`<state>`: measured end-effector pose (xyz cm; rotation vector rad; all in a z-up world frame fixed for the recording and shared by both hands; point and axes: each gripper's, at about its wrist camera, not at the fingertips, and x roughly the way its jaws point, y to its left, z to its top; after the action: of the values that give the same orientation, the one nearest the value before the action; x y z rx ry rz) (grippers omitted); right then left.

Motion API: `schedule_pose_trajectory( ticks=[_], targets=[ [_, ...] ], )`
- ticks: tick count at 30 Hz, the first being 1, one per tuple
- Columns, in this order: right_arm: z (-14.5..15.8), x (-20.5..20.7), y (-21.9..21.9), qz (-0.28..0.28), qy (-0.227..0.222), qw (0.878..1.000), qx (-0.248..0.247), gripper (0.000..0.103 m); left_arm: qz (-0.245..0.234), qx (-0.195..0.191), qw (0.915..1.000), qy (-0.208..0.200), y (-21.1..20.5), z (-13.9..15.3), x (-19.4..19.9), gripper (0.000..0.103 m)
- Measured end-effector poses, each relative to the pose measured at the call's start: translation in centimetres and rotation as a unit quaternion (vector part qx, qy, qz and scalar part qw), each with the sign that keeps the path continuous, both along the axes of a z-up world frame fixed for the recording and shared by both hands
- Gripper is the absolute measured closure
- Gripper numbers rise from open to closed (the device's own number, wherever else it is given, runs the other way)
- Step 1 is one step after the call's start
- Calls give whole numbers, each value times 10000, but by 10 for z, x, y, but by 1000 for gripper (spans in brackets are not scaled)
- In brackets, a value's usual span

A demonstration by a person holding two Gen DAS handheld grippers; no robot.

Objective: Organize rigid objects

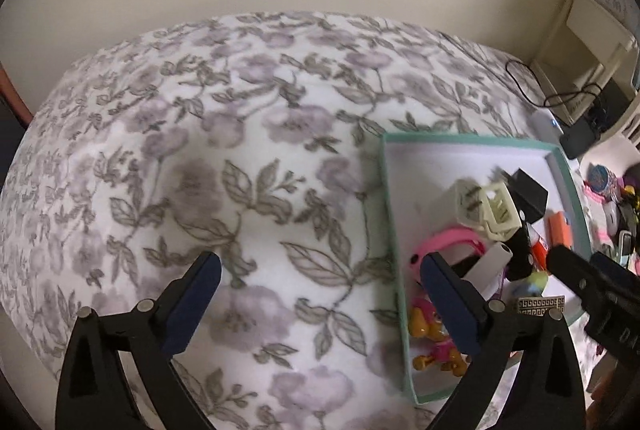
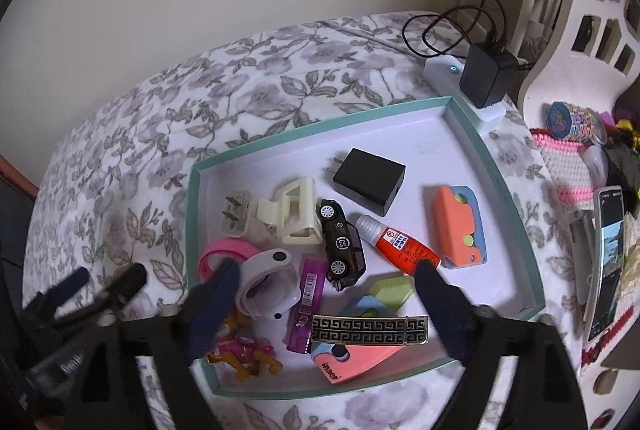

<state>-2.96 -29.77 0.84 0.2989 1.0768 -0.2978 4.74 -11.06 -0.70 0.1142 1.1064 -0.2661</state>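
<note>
A floral bedspread (image 2: 248, 78) fills most of both views. On it, at the centre of the right wrist view, sits a shallow green-rimmed tray (image 2: 496, 166) holding the small things: a black charger (image 2: 370, 180), an orange case (image 2: 456, 226), a toy car (image 2: 342, 244), a glue bottle (image 2: 400, 244) and a gold hair clip (image 2: 370, 329) at lower centre. The right gripper (image 2: 324, 270) stands wide above the tray, holding nothing. The left gripper (image 1: 320, 262) stands wide over the bedspread at the tray's left rim, also holding nothing.

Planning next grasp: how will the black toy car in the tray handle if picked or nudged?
The black toy car looks rigid, probably light. It lies on its side, wheels showing, so rolling seems unlikely unless righted. Its glossy body may slip; neighbours crowd it in the tray.
</note>
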Motion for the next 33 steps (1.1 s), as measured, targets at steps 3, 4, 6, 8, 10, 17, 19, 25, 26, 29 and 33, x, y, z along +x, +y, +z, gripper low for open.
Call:
schedule_pose_trajectory(
  ticks=[3, 4, 6, 8, 10, 17, 19, 25, 26, 29, 33],
  targets=[
    [2, -2, 6, 51, -12, 9999, -88, 3, 20, -86, 9999, -60, 8, 6, -3, 3],
    [2, -2, 8, 71, -15, 9999, -93, 2, 9, -105, 9999, -59, 9, 8, -4, 3],
    [3, -4, 13, 122, -18, 9998, -141, 2, -27, -139, 9999, -51, 13, 13, -8, 3],
    [5, -8, 18, 168, -17, 9996, -245, 2, -48, -182, 9998, -74, 13, 16, -12, 3],
    [7, -11, 22, 195, -28, 9994, -287, 2, -78, -252, 9996, -114, 14, 21, -17, 3],
    [13, -25, 31, 248, -118, 9991, -331, 2, 43, 17, 9994, -334, 21, 33, -32, 3],
    [15, -28, 33, 256, -153, 9989, -366, 2, 47, -2, 9994, -346, 25, 35, -36, 3],
    [21, -36, 38, 276, -238, 9986, -395, 2, 98, 287, 9981, -544, 30, 41, -47, 3],
    [22, -37, 39, 285, -253, 9985, -402, 2, 104, 284, 9980, -551, 31, 42, -49, 3],
    [25, -39, 42, 320, -291, 9982, -415, 2, 107, 245, 9982, -541, 34, 43, -53, 3],
    [28, -42, 43, 322, -340, 9982, -385, 2, 196, 357, 9976, -561, 37, 44, -57, 3]
  ],
)
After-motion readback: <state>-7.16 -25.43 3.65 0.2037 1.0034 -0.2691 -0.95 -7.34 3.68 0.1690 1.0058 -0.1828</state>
